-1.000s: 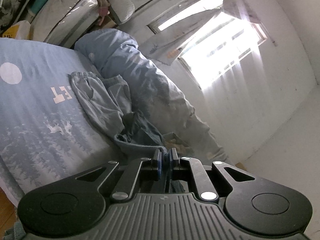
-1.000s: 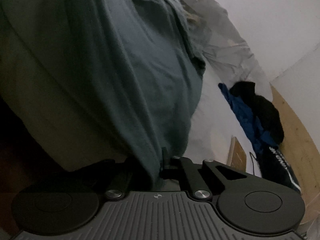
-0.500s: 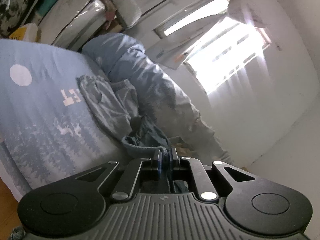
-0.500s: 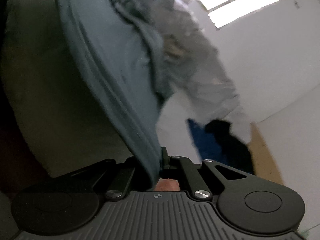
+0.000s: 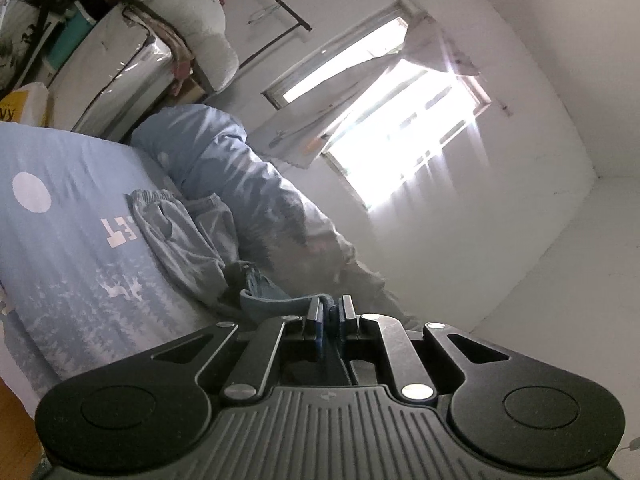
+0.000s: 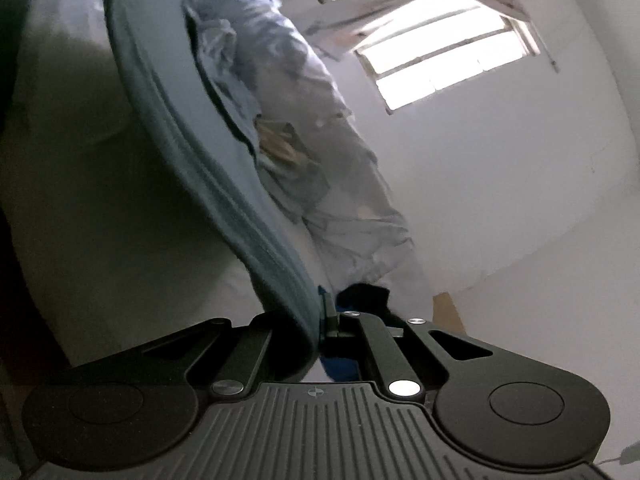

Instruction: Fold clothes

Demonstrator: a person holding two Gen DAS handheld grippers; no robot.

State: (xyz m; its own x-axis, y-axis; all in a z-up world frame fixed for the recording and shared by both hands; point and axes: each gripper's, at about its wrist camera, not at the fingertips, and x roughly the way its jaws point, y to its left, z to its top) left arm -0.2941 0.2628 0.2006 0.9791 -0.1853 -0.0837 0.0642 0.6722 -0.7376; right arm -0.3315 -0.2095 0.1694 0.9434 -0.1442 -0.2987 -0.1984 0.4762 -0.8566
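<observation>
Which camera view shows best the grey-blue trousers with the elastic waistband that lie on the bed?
The left wrist view. There the grey-blue trousers with the elastic waistband lie in full sight on the blue printed bed cover, with the waistband clear. In the right wrist view I cannot find them: a dark teal garment fills that side.

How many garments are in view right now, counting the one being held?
3. The dark blue-grey garment is pinched in both grippers; grey sweatpants lie on the bed by the rolled duvet; a dark bundle lies beyond the right gripper. More may be hidden.
</observation>
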